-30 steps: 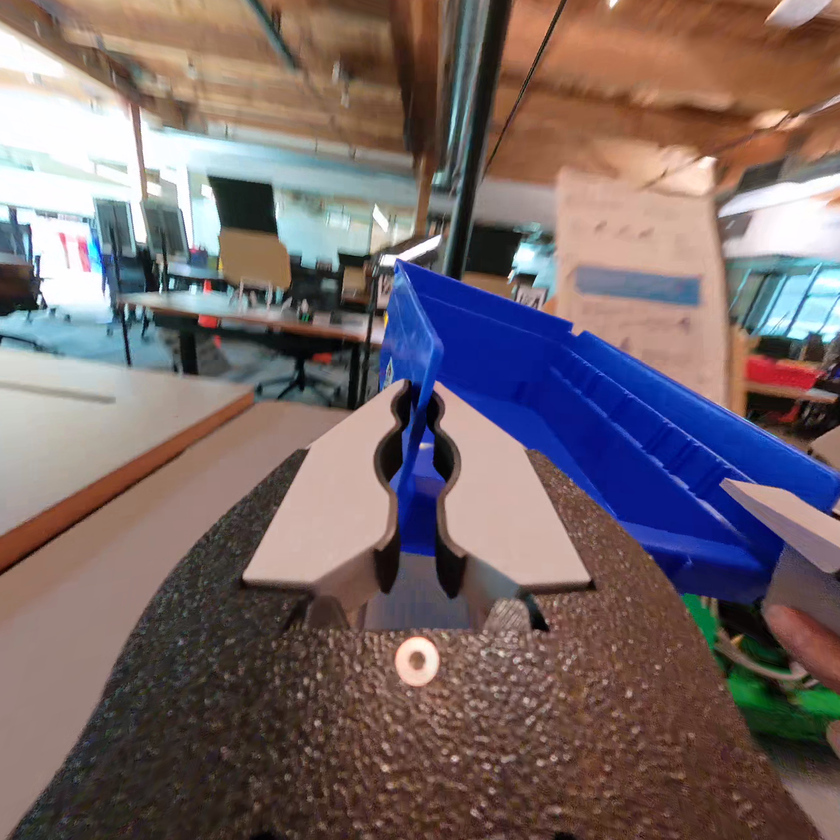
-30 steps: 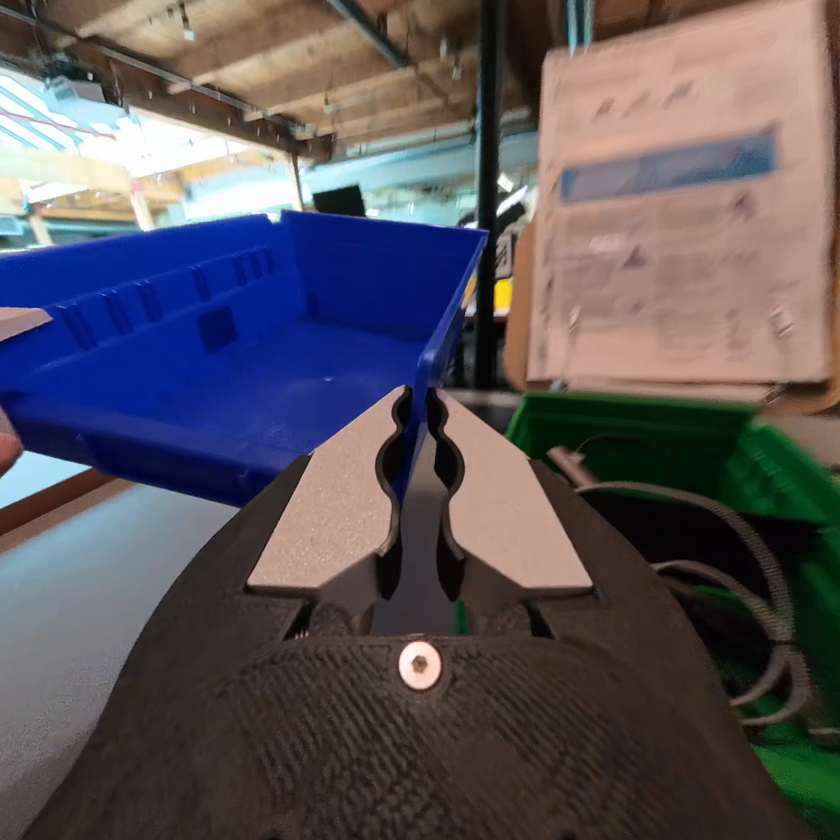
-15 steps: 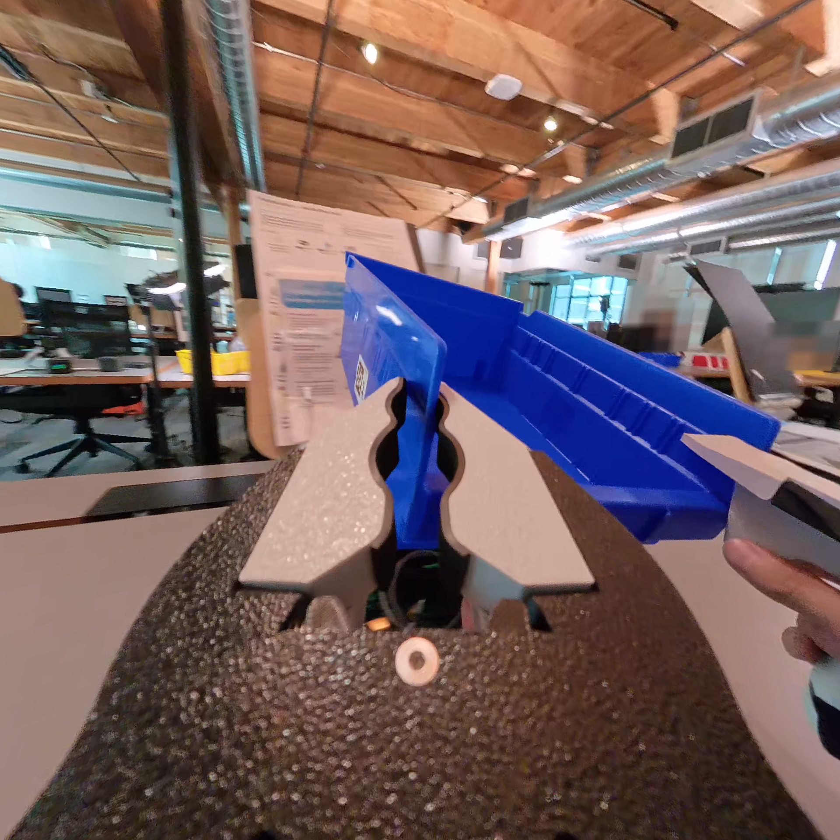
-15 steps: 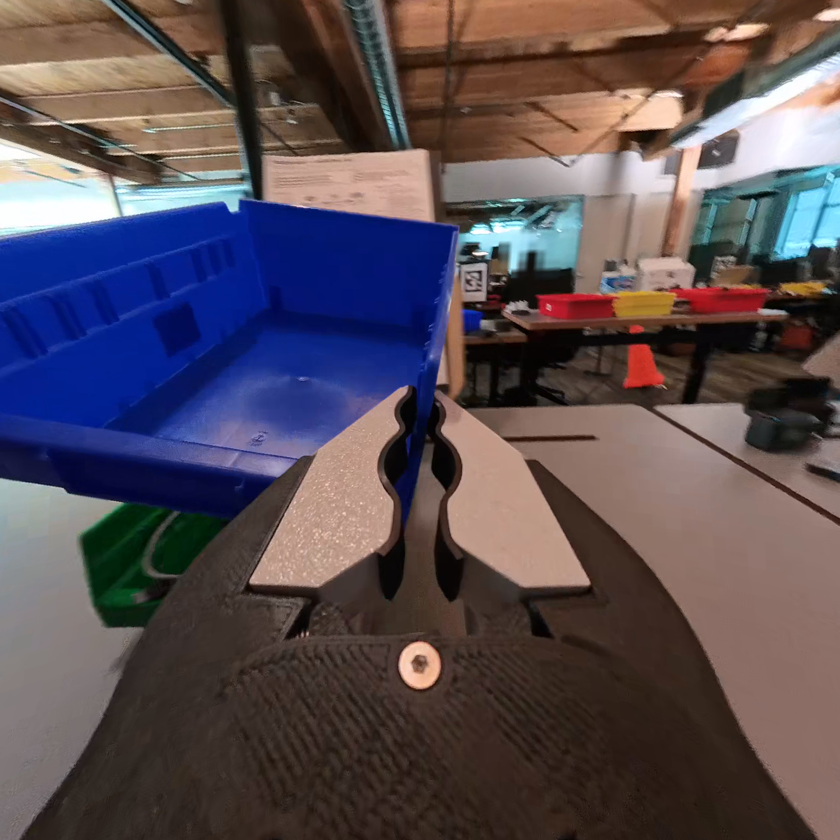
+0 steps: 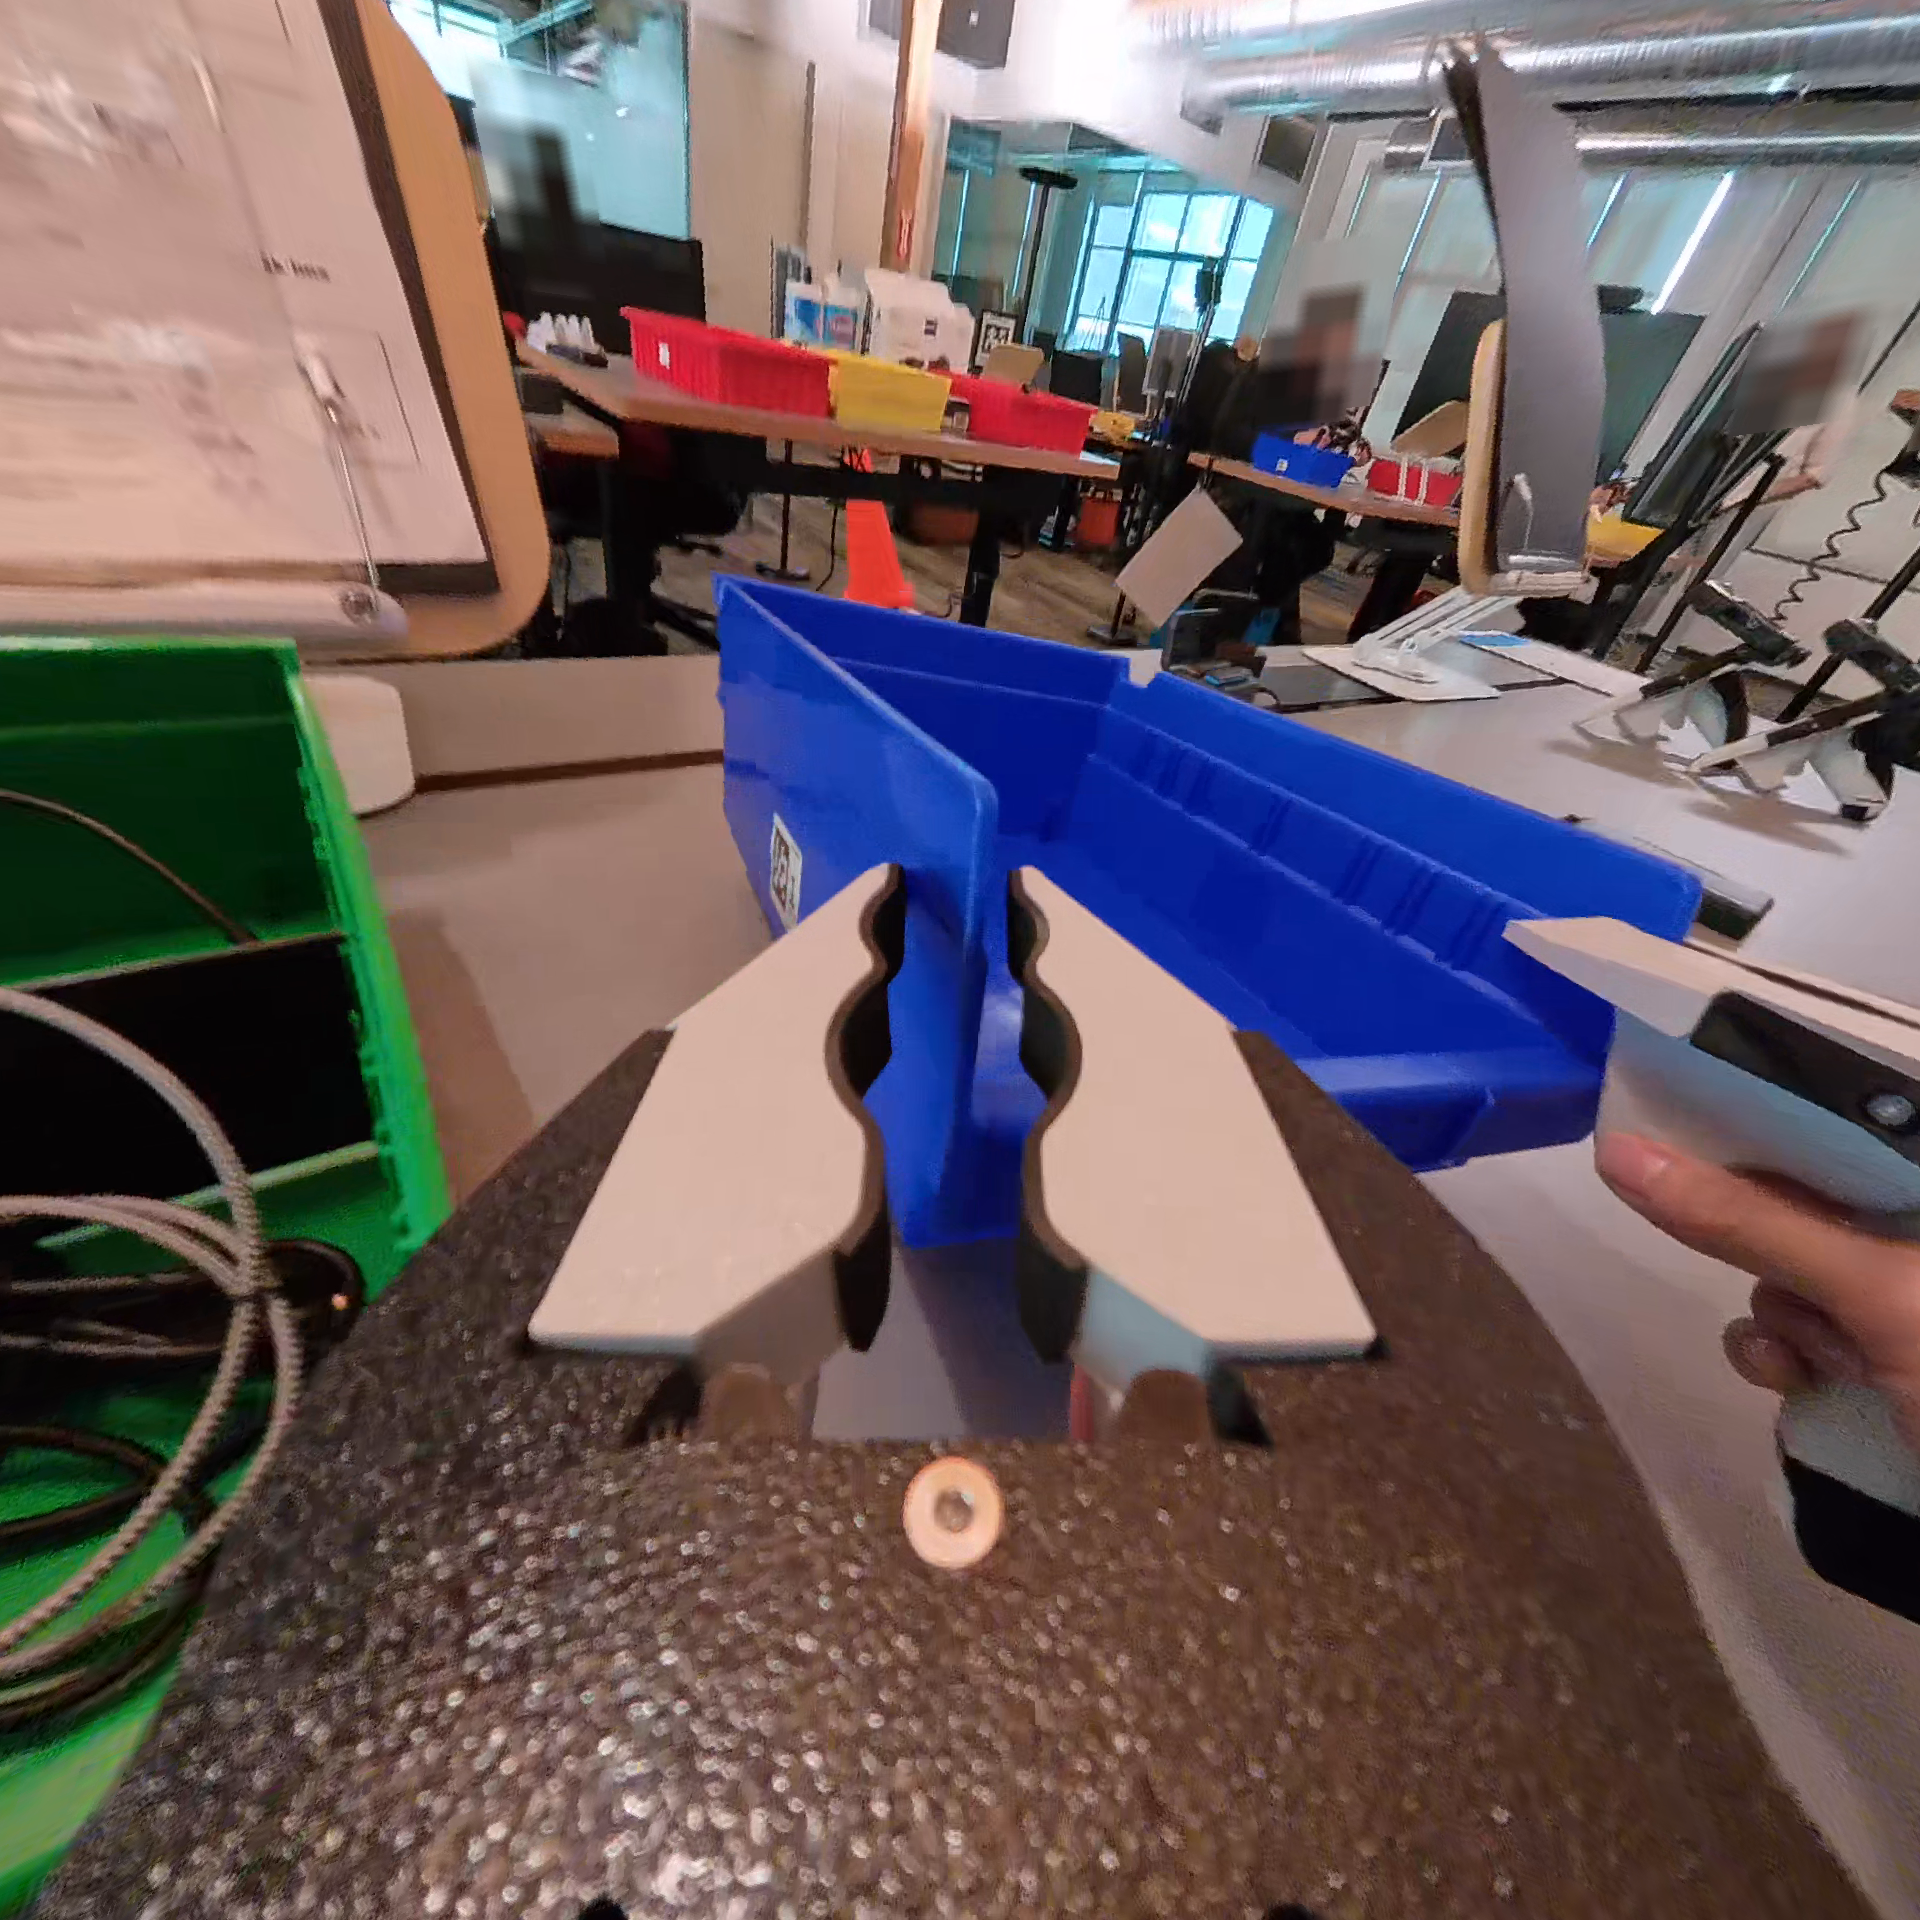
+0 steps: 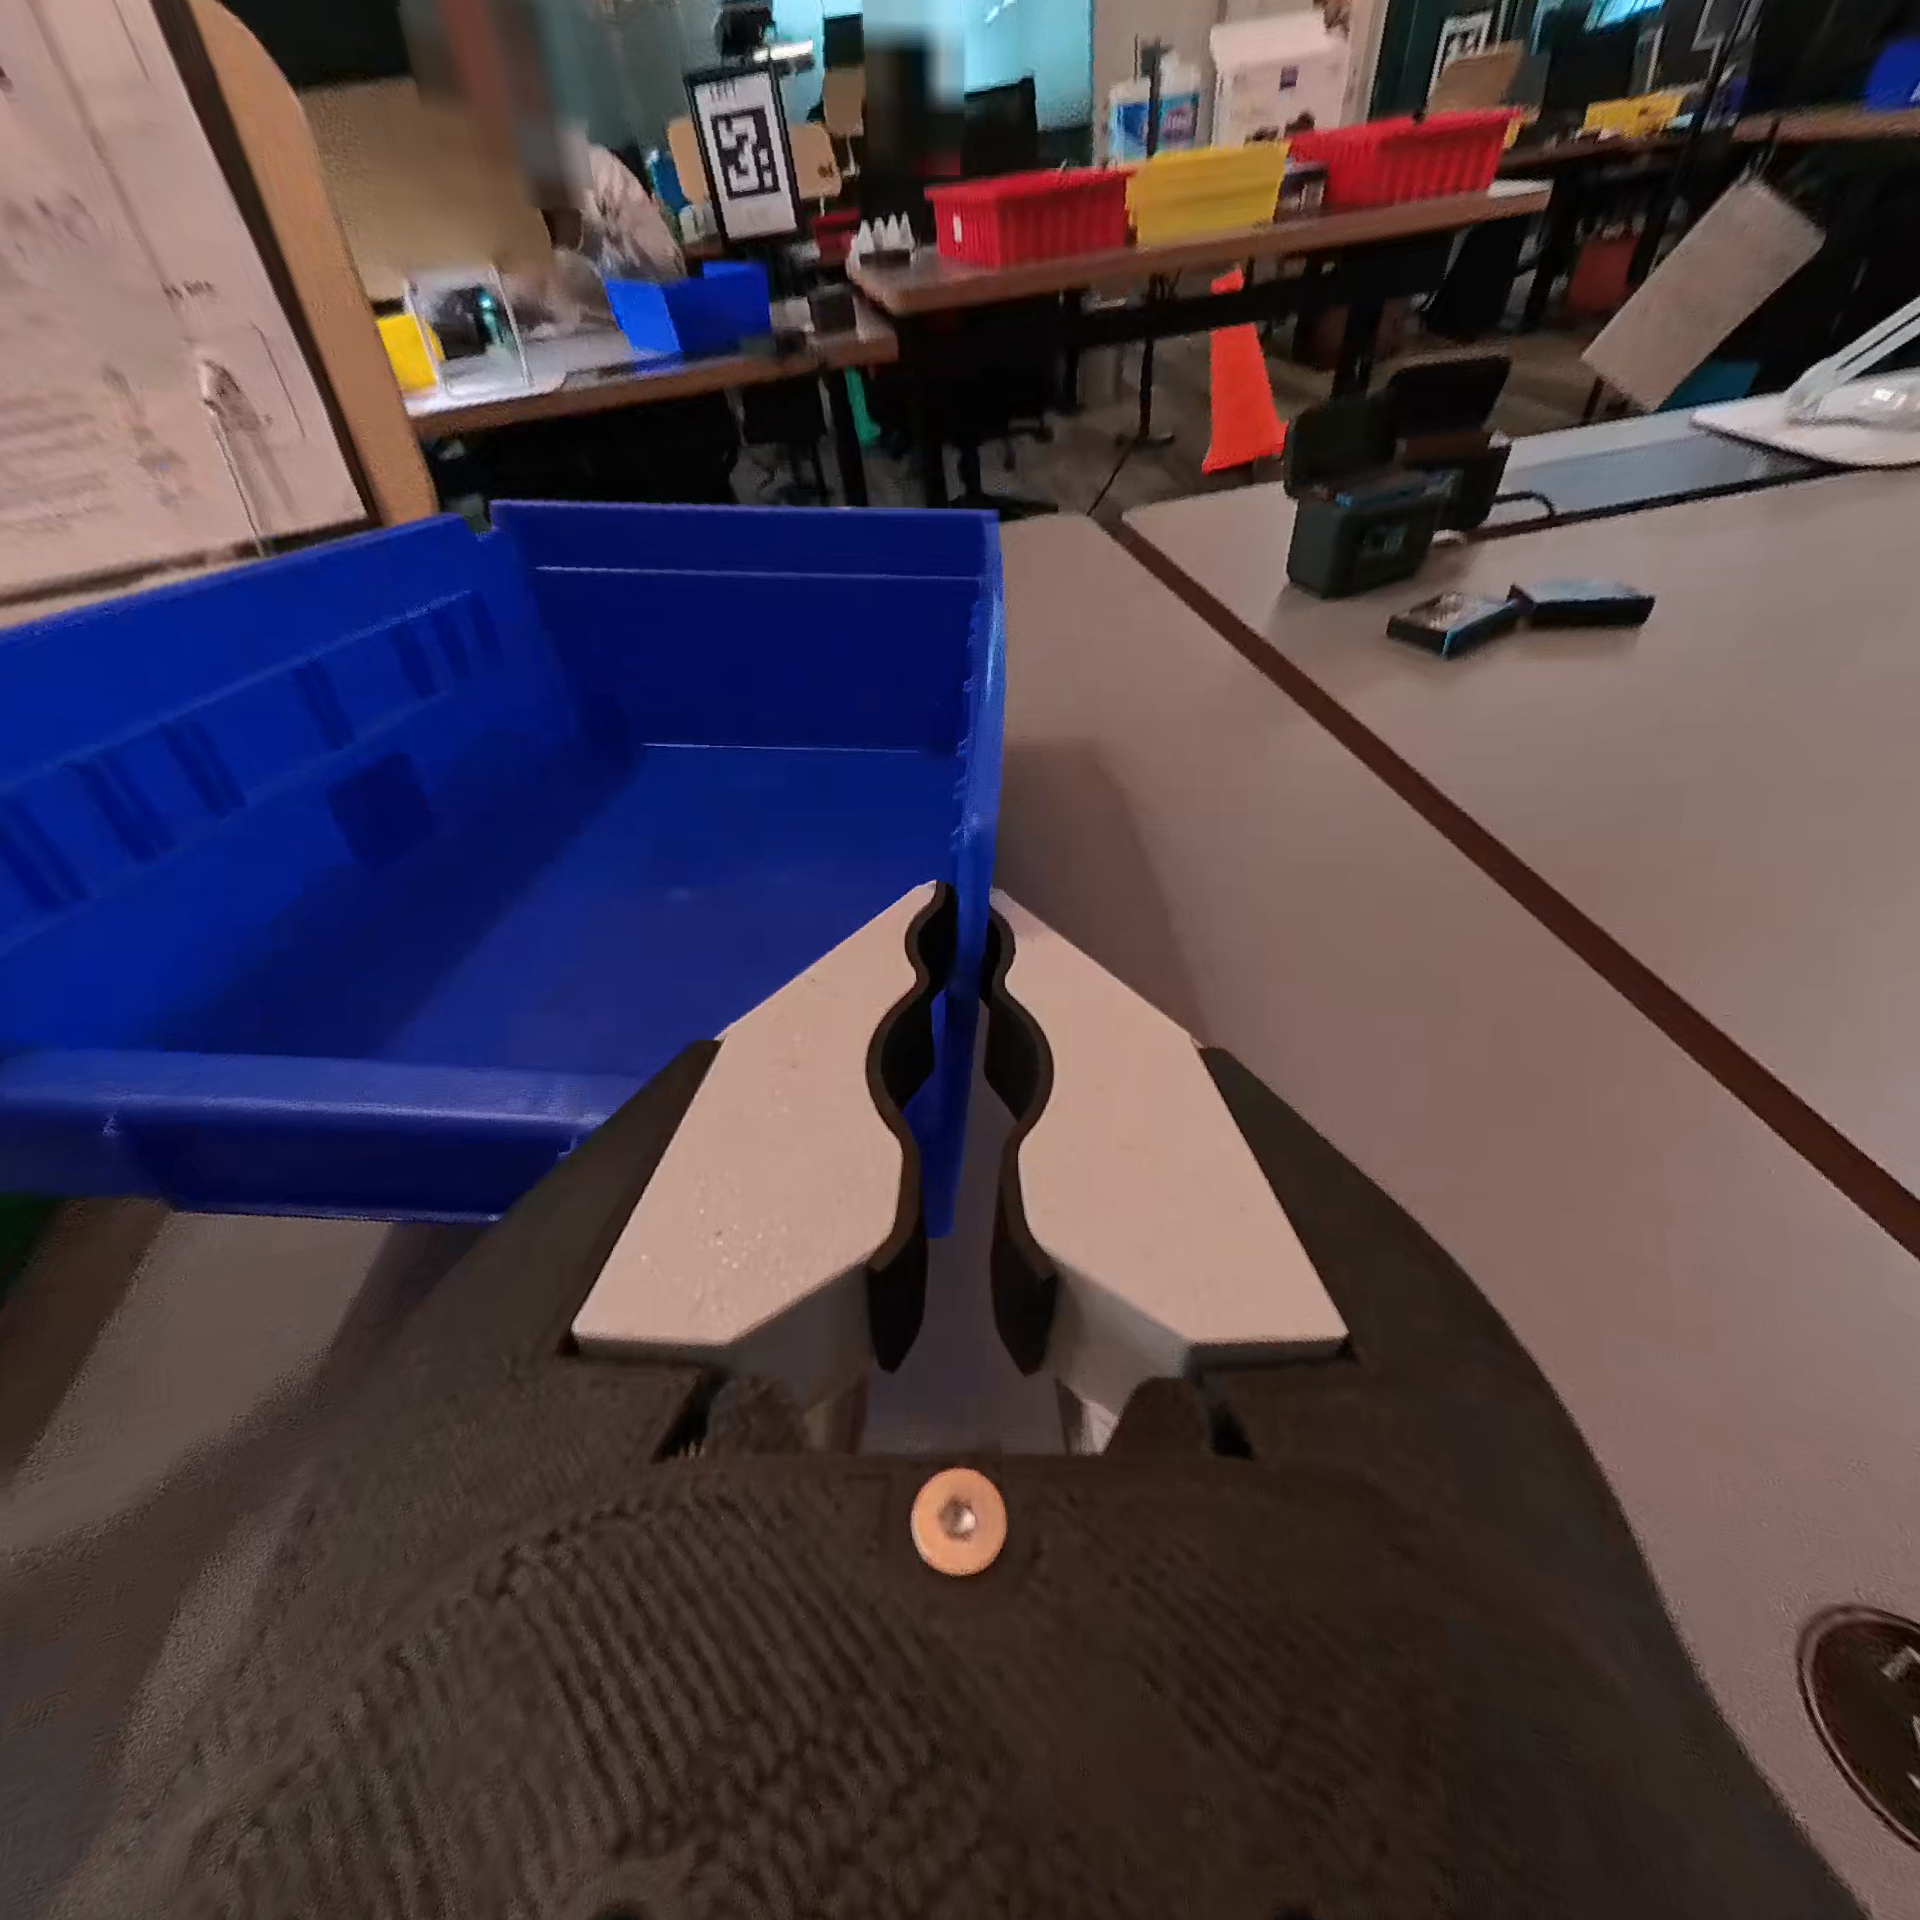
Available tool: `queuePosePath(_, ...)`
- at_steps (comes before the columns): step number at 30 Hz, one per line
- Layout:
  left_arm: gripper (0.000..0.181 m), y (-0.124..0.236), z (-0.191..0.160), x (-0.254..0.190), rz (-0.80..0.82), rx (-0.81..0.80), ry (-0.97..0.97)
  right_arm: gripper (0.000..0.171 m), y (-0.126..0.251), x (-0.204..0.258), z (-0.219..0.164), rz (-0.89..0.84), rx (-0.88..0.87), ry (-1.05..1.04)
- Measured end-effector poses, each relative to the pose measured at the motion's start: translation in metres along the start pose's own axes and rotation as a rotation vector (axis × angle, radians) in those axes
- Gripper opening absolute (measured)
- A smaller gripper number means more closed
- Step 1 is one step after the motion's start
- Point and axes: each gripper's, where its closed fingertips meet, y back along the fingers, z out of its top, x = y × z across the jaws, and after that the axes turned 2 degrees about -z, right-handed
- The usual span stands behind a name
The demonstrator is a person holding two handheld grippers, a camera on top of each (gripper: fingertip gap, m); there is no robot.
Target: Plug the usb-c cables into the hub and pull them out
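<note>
A blue plastic bin (image 5: 1299, 935) sits empty between both grippers, low over the grey table (image 6: 1351, 935). My left gripper (image 5: 954, 873) straddles the bin's left wall with the jaws parted a little, and a gap shows beside the wall. My right gripper (image 6: 968, 899) is shut on the bin's right wall (image 6: 977, 727). One of its fingers (image 5: 1621, 977) and the hand holding it show in the left wrist view. Grey braided cables (image 5: 249, 1330) lie coiled in a green bin (image 5: 343, 935) at the left. I cannot make out a hub.
A board with papers (image 5: 208, 312) stands behind the green bin. A black case (image 6: 1382, 520) and two small black boxes (image 6: 1455, 623) lie on the adjoining table at the right. A round black disc (image 6: 1870, 1725) sits near the front right. Stands with other grippers (image 5: 1766, 717) are far right. Measured from the fingertips, the round black disc (image 6: 1870, 1725) is 20 cm or so from the right gripper and 35 cm from the left.
Both grippers swung to the right and carried the blue bin down from the air to just over the table beside the green bin. The left jaws have widened around the wall.
</note>
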Motion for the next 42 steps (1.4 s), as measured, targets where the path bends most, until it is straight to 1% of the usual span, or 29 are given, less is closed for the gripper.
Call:
queuePosePath(3, 0.024, -0.011, -0.019, -0.006, -0.039, 0.045, 0.03, 0.001, -0.017, -0.013, -0.008, -0.02, -0.008, -0.016)
queuePosePath(5, 0.036, -0.017, -0.036, -0.014, -0.108, 0.139, 0.0, 0.001, -0.026, -0.021, -0.007, -0.039, -0.005, -0.018)
queuePosePath(6, 0.04, -0.017, -0.045, -0.017, -0.145, 0.199, -0.018, 0.001, -0.031, -0.024, -0.007, -0.049, 0.002, -0.011)
queuePosePath(7, 0.042, -0.015, -0.048, -0.019, -0.18, 0.225, -0.031, 0.001, -0.038, -0.025, -0.009, -0.051, 0.013, 0.011)
queuePosePath(8, 0.042, -0.009, -0.044, -0.018, -0.203, 0.217, -0.036, 0.002, -0.046, -0.025, -0.012, -0.049, 0.028, 0.03)
queuePosePath(10, 0.046, 0.008, -0.022, -0.018, -0.241, 0.154, -0.015, 0.003, -0.064, -0.028, -0.022, -0.071, 0.069, 0.073)
queuePosePath(13, 0.048, 0.048, 0.017, -0.011, -0.286, 0.078, -0.031, 0.006, -0.079, -0.025, -0.015, -0.101, 0.045, 0.171)
queuePosePath(14, 0.049, 0.062, 0.028, -0.001, -0.272, 0.062, -0.065, 0.013, -0.079, -0.023, -0.017, -0.105, 0.076, 0.196)
queuePosePath(16, 0.052, 0.092, 0.051, 0.035, -0.184, 0.02, -0.136, 0.04, -0.068, -0.021, -0.014, -0.121, 0.107, 0.179)
queuePosePath(18, 0.055, 0.125, 0.069, 0.082, -0.074, -0.013, -0.197, 0.054, -0.043, -0.017, 0.004, -0.136, 0.011, 0.134)
queuePosePath(20, 0.06, 0.155, 0.077, 0.148, 0.099, -0.014, -0.24, 0.057, -0.013, 0.003, 0.025, -0.066, -0.131, 0.101)
queuePosePath(22, 0.07, 0.18, 0.07, 0.216, 0.262, 0.038, -0.233, 0.059, 0.01, 0.038, 0.043, 0.064, -0.268, 0.109)
queuePosePath(24, 0.079, 0.193, 0.048, 0.262, 0.322, 0.107, -0.149, 0.063, 0.021, 0.069, 0.053, 0.161, -0.285, 0.049)
queuePosePath(25, 0.081, 0.194, 0.034, 0.274, 0.313, 0.138, -0.093, 0.063, 0.023, 0.09, 0.056, 0.227, -0.281, 0.012)
queuePosePath(26, 0.079, 0.192, 0.019, 0.279, 0.279, 0.17, -0.035, 0.066, 0.024, 0.112, 0.054, 0.297, -0.267, 0.002)
queuePosePath(28, 0.077, 0.182, -0.008, 0.277, 0.194, 0.232, 0.045, 0.074, 0.02, 0.153, 0.035, 0.39, -0.177, 0.042)
queuePosePath(29, 0.071, 0.178, -0.007, 0.275, 0.162, 0.204, 0.067, 0.081, 0.019, 0.171, 0.021, 0.422, -0.119, 0.068)
queuePosePath(30, 0.068, 0.176, -0.007, 0.273, 0.145, 0.198, 0.063, 0.083, 0.02, 0.185, 0.009, 0.446, -0.074, 0.081)
queuePosePath(31, 0.069, 0.174, -0.007, 0.273, 0.144, 0.196, 0.059, 0.082, 0.021, 0.2, 0.0, 0.476, -0.053, 0.086)
queuePosePath(33, 0.063, 0.171, -0.009, 0.268, 0.122, 0.189, 0.074, 0.081, 0.024, 0.228, -0.015, 0.542, -0.029, 0.083)
queuePosePath(35, 0.067, 0.167, -0.016, 0.257, 0.078, 0.219, 0.101, 0.079, 0.025, 0.249, -0.031, 0.585, 0.012, 0.103)
queuePosePath(36, 0.06, 0.165, -0.02, 0.254, 0.074, 0.239, 0.105, 0.078, 0.024, 0.255, -0.039, 0.59, 0.032, 0.126)
queuePosePath(39, 0.04, 0.16, -0.026, 0.247, 0.059, 0.238, 0.06, 0.072, 0.024, 0.272, -0.062, 0.619, 0.073, 0.19)
queuePosePath(40, 0.033, 0.16, -0.024, 0.243, 0.047, 0.224, 0.015, 0.072, 0.025, 0.278, -0.068, 0.64, 0.086, 0.2)
queuePosePath(42, 0.023, 0.162, -0.022, 0.251, 0.132, 0.247, -0.15, 0.072, 0.03, 0.288, -0.073, 0.676, 0.098, 0.231)
